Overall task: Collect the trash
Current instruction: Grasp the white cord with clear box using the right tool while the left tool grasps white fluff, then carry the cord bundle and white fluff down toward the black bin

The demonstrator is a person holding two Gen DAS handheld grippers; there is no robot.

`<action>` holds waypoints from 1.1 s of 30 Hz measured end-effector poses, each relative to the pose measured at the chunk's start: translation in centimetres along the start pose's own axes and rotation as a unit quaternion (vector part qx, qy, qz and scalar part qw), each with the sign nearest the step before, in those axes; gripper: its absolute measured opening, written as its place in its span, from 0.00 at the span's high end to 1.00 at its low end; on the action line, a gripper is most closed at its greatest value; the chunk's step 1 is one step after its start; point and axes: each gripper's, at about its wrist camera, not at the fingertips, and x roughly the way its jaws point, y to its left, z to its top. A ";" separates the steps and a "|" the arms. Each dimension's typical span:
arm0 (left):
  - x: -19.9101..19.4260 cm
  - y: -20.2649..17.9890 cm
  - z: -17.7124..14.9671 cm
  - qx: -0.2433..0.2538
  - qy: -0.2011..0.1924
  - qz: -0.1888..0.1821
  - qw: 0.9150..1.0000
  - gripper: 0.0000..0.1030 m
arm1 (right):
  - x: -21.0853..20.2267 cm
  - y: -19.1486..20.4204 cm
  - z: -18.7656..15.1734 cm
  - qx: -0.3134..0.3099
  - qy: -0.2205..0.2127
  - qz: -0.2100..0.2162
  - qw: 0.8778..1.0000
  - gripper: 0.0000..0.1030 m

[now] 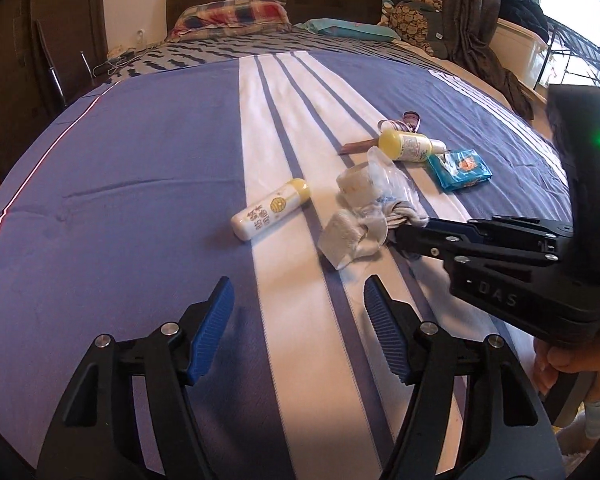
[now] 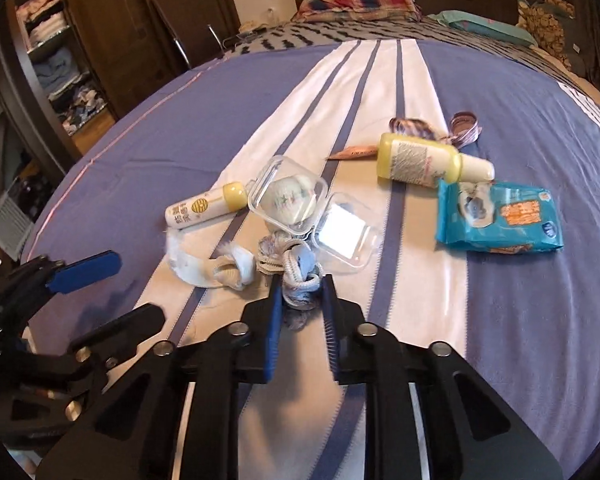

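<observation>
Items lie on a blue and white striped bed cover (image 1: 140,160). My right gripper (image 2: 302,284) is shut on a bundle of small white and blue socks (image 2: 296,272), which trails to the left (image 2: 228,268); in the left wrist view the socks (image 1: 364,232) sit at its tip (image 1: 400,236). Behind them lies an open clear plastic box (image 2: 292,204) with a white roll inside. A small white bottle with a yellow cap (image 2: 204,208) lies left of it. My left gripper (image 1: 298,304) is open and empty, near the bed's front.
A larger yellow bottle (image 2: 428,160), a teal wipes pack (image 2: 504,220), a brown wrapper (image 2: 352,154) and a ribbon (image 2: 464,124) lie at the right. Pillows (image 1: 232,16) lie at the headboard. A wardrobe (image 2: 60,52) stands left of the bed.
</observation>
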 end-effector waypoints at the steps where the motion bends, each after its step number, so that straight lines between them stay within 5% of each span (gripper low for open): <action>1: 0.2 -0.1 0.2 0.000 0.000 -0.002 1.000 0.41 | -0.6 -0.3 -0.1 -0.002 -0.007 -0.010 1.000 0.83; 6: 1.4 -0.8 1.5 0.004 0.001 -0.015 1.000 0.45 | -3.0 -1.9 -0.7 -0.002 -0.025 -0.033 0.999 0.83; 11: 3.3 -1.1 2.3 -0.008 0.014 -0.037 0.999 0.76 | -5.5 -3.3 -2.2 -0.002 -0.039 -0.047 0.998 0.83; 18: 1.9 -1.6 1.8 -0.003 0.002 -0.035 0.999 1.00 | -7.6 -3.8 -4.7 -0.008 -0.043 -0.064 0.997 0.83; 33: -9.8 -4.4 -3.4 0.020 -0.057 -0.036 0.998 1.00 | -14.3 -0.6 -8.5 -0.006 -0.083 -0.076 0.994 0.83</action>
